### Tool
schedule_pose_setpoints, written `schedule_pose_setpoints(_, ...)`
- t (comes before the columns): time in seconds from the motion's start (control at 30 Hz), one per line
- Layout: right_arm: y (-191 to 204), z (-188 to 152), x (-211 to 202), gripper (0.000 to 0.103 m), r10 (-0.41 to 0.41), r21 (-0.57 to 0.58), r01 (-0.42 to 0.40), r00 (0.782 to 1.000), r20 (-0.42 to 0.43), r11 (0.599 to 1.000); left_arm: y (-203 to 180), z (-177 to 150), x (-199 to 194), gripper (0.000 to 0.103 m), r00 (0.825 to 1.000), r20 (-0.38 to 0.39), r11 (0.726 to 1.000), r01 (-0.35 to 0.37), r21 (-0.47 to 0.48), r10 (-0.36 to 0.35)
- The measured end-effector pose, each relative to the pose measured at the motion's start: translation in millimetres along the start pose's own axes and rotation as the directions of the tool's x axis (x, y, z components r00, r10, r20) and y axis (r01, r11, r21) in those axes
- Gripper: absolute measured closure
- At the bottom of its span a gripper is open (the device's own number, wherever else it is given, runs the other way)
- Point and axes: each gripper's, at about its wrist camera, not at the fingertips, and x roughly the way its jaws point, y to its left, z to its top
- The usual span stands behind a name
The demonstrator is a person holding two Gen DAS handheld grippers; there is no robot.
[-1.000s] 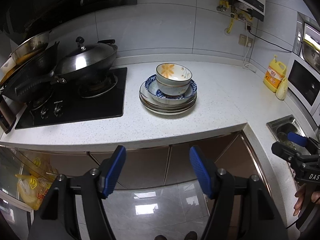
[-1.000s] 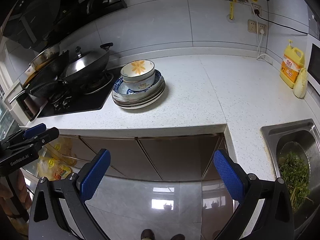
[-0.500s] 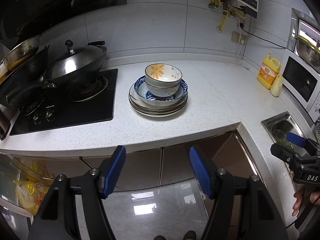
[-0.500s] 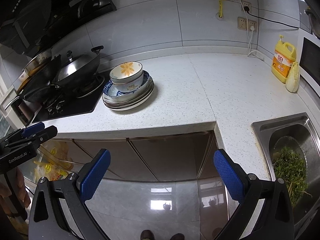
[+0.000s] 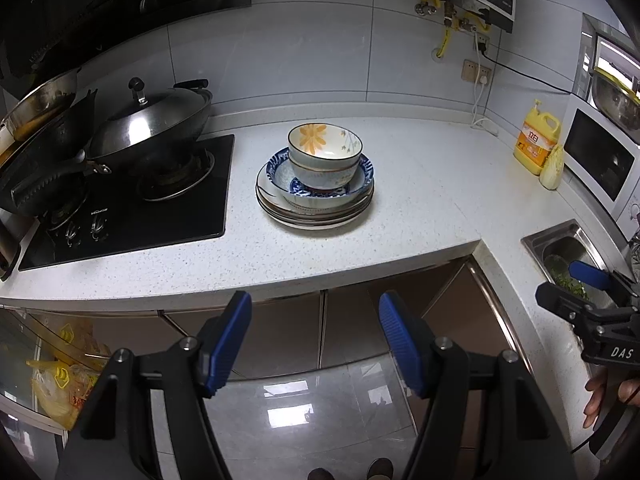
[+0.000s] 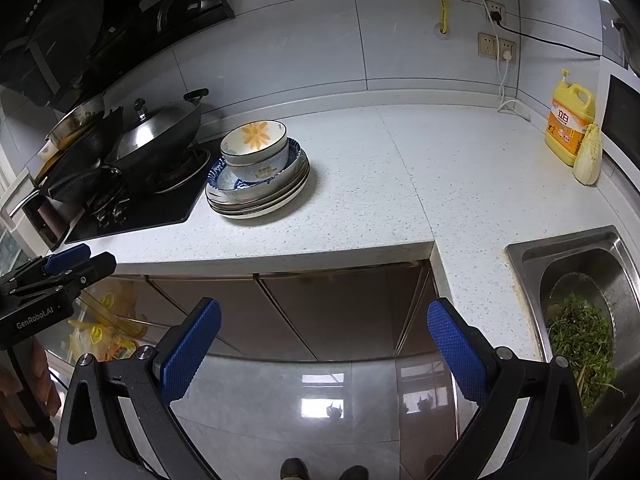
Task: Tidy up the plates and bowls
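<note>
1. The stack (image 5: 316,184) sits upright on the counter (image 5: 420,184), just right of the stove (image 5: 132,208): plates (image 5: 316,216) below, a blue bowl (image 5: 360,178) on them, and a flower bowl (image 5: 325,148) on top, mouth up.
2. The left gripper (image 5: 314,344) hangs off the counter's front edge with fingers apart, holding nothing.
3. The right gripper (image 6: 324,352) is spread wider, also holding nothing, near the sink (image 6: 580,256).

- "DAS" in white on the black body of the right gripper (image 5: 591,280), 3 o'clock in left wrist view.
- "GenRobot.AI" in white on the black left gripper (image 6: 72,258), 9 o'clock in right wrist view.
- Yellow plastic detergent jug (image 6: 570,118), 2 o'clock: orange label, characters not legible.
</note>
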Motion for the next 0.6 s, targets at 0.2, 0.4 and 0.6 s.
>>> schedule_pose_setpoints(0.2, 2.7, 3.3, 4.3, 0.001, 0.007, -0.020, -0.007, 1.000, -0.007, 1.000, 9.4, -5.9, -2.4, 0.038, 1.000, -0.017, 0.997, 0.001, -0.077, -0.002)
schedule_pose_setpoints(0.4, 12.2, 5.6, 13.0, 0.001, 0.033, -0.045, -0.034, 0.999, -0.016, 0.998, 26.8, -15.1, -5.9, 0.038, 0.999, -0.027, 0.989, -0.040, -0.140, 0.036)
schedule_pose_setpoints(0.6, 24.6, 6.2, 21.4, 0.001, 0.068, -0.081, -0.071, 0.997, -0.032, 0.994, 33.8, -18.6, -16.8, 0.038, 0.998, 0.000, 0.984, -0.065, -0.168, 0.066)
